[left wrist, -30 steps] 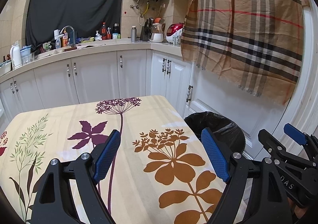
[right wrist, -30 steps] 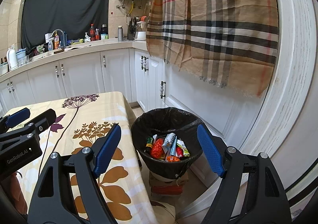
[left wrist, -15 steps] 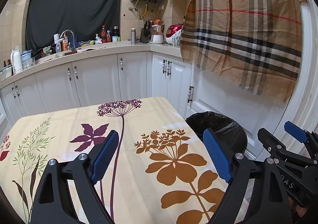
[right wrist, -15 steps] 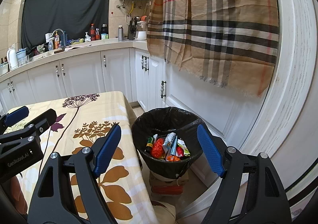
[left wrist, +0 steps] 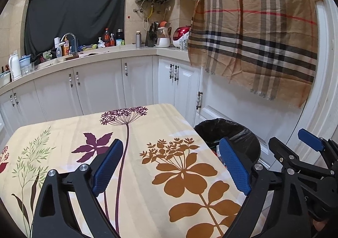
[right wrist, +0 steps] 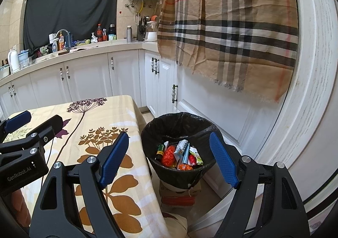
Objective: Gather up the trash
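Observation:
A black-lined trash bin (right wrist: 177, 130) stands on the floor beside the table's right edge, holding several wrappers and a small bottle (right wrist: 179, 153). My right gripper (right wrist: 169, 157) hovers above it, open, with nothing between its blue pads. My left gripper (left wrist: 171, 164) hangs over the flowered tablecloth (left wrist: 135, 128); its jaws are opening and nothing is between them. The bin (left wrist: 228, 130) shows at the right in the left wrist view, partly behind the right finger. Each gripper appears at the edge of the other's view.
White kitchen cabinets (left wrist: 95, 90) and a cluttered counter (left wrist: 84, 52) run along the back. A plaid cloth (right wrist: 232, 27) hangs over a white door on the right. Cardboard boxes (right wrist: 179, 195) sit under the bin.
The left gripper's fingers have spread a little wider apart. The right gripper and the bin look the same.

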